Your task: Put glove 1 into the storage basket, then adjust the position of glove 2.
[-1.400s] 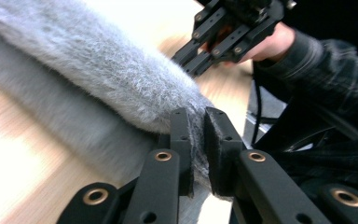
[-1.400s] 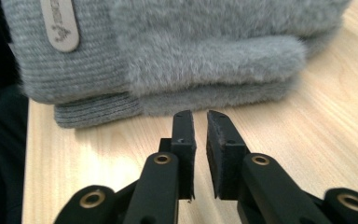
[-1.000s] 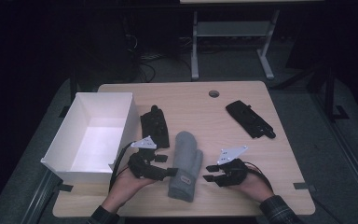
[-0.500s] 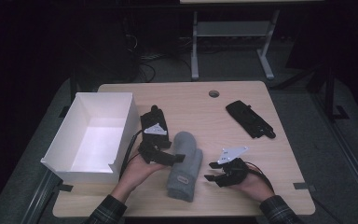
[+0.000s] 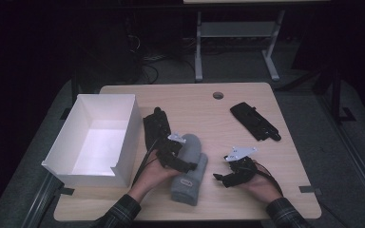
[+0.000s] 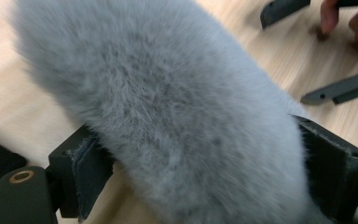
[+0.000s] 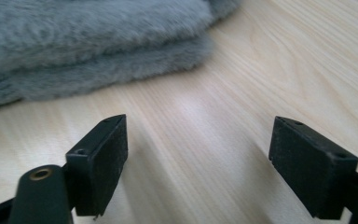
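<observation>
While a second ago it sat at the grey mitten's (image 5: pixel 190 170) near end, the left gripper (image 5: pixel 175 153) now straddles its middle, jaws wide apart. Right gripper (image 5: pixel 228 175), just beside the mitten, has just opened, nothing between its jaws.

My sleeves (image 5: pixel 123 211) are dark plaid. Both grippers are black: the left gripper (image 5: pixel 173 156) trails a black cable, and the right gripper (image 5: pixel 230 175) bears a grey three-cornered plate.
</observation>
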Tool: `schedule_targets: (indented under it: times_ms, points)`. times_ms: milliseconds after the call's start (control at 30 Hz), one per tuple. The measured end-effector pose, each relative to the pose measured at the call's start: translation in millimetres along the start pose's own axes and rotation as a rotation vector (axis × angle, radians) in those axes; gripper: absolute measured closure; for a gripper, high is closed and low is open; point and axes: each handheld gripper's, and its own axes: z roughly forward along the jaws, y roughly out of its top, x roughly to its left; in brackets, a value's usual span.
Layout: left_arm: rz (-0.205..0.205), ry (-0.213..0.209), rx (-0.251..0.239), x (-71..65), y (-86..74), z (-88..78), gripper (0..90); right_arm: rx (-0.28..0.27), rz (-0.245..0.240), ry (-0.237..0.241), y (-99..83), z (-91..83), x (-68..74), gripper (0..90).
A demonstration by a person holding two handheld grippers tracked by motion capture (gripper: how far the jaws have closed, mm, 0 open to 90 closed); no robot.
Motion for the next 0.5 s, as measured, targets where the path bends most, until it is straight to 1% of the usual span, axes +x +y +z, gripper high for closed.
schedule_targets:
  times_ms: [67,100,133,267,300,333,367,400,467,500]
  points:
    - [-0.017,-0.01,0.013,1.4,-1.3,4.2,12.6,0.005,0.002,-0.005,-1.0,1.1,-1.4,18.5]
    - [-0.015,-0.012,0.017,1.7,-1.2,4.9,12.6,0.003,0.008,-0.012,-1.4,1.0,-2.9,18.5]
    - [-0.017,-0.016,0.03,2.7,-1.0,6.1,12.6,0.0,0.01,-0.013,-1.6,1.1,-3.3,18.5]
    - [-0.008,-0.021,0.035,2.7,-0.6,6.5,13.5,-0.006,0.016,-0.011,-2.5,1.4,-3.9,18.2]
    - [0.003,-0.031,0.04,2.2,-0.1,6.2,17.0,-0.011,0.018,-0.008,-3.1,1.7,-4.3,17.7]
    - [0.014,-0.048,0.047,2.0,0.4,5.7,22.5,-0.015,0.018,-0.007,-3.6,1.8,-4.5,17.6]
    - [0.014,-0.048,0.047,2.0,0.4,5.7,28.1,-0.015,0.018,-0.007,-3.6,1.8,-4.5,17.6]
    - [0.017,-0.066,0.051,1.7,0.7,5.5,28.1,-0.02,0.016,-0.006,-4.3,2.0,-5.1,17.3]
    - [0.026,-0.111,0.062,2.4,1.3,5.2,43.0,-0.025,0.018,-0.007,-5.3,1.9,-5.6,16.8]
    - [0.034,-0.124,0.071,2.5,2.6,4.6,53.3,-0.026,0.011,-0.009,-5.4,1.8,-5.5,16.7]
